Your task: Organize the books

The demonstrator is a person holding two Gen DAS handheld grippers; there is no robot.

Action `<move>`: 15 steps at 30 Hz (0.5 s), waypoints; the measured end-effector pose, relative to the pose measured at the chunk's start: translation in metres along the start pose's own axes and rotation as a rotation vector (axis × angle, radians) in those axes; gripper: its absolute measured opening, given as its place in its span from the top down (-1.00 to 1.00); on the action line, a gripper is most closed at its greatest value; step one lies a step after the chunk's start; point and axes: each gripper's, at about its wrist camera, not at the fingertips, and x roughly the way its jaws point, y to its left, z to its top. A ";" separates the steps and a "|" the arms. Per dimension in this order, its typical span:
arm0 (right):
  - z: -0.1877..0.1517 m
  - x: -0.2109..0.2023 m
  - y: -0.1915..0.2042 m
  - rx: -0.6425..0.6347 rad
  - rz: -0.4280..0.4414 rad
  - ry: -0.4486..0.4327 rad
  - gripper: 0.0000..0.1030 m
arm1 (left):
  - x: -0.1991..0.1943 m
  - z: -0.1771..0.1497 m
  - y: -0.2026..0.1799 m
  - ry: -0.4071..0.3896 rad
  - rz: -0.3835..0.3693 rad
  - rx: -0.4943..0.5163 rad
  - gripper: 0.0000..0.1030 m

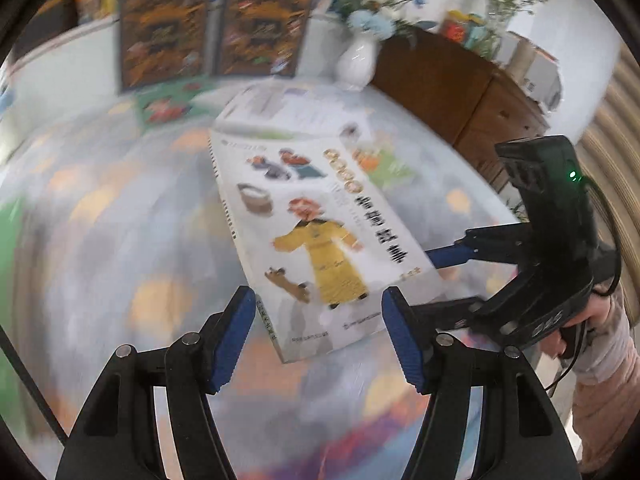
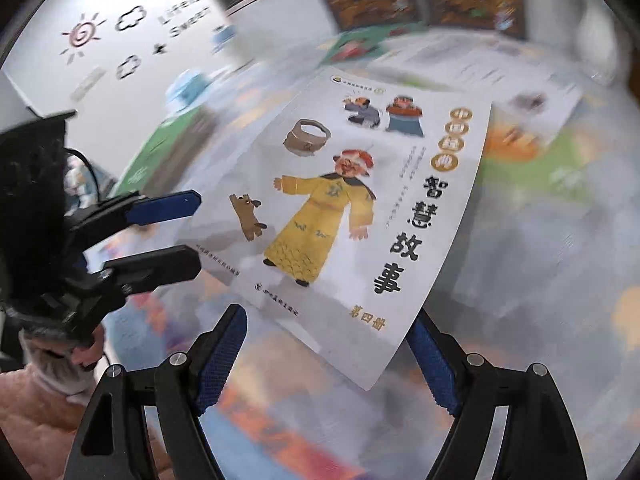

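White and glossy, the book (image 1: 320,240) is hanging above the mat (image 1: 120,240), its cover facing up: a figure in a yellow robe, a brown dog, a basket and black Chinese lettering down one side. It is showing sharp while the room around it is smearing into streaks.

The left gripper (image 1: 318,300) is standing with its blue-padded fingers apart, and the book's lower spine corner is sitting between them. From the other side, the left gripper (image 2: 198,232) is reaching in with that corner at its fingertips. I cannot tell whether its pads are pressing the book.

The right gripper (image 2: 328,320) is likewise parted, wider, with the opposite lower corner between its fingers; the cover is overlapping the right-hand finger. In the left view the right gripper (image 1: 424,280) is meeting the book's edge, a hand (image 1: 572,320) in a pink sleeve (image 1: 600,360) gripping its handle. Here too I cannot tell if it is clamping.

Beyond, a second white book (image 1: 288,104) and a green book (image 1: 164,104) are lying on the mat, near a white vase (image 1: 356,60), a wooden cabinet (image 1: 460,96) and a dark screen (image 1: 172,32).
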 end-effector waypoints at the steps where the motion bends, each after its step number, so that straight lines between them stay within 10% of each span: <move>1: -0.004 0.004 0.001 0.003 0.033 0.013 -0.56 | -0.003 -0.009 0.009 0.017 0.006 -0.020 -0.21; 7: -0.009 -0.001 -0.038 0.158 0.219 -0.015 -0.52 | 0.000 -0.025 0.057 0.048 0.019 -0.140 -0.21; 15: 0.011 0.016 -0.083 0.231 0.341 -0.086 0.49 | 0.027 -0.008 0.088 0.019 -0.119 -0.229 -0.12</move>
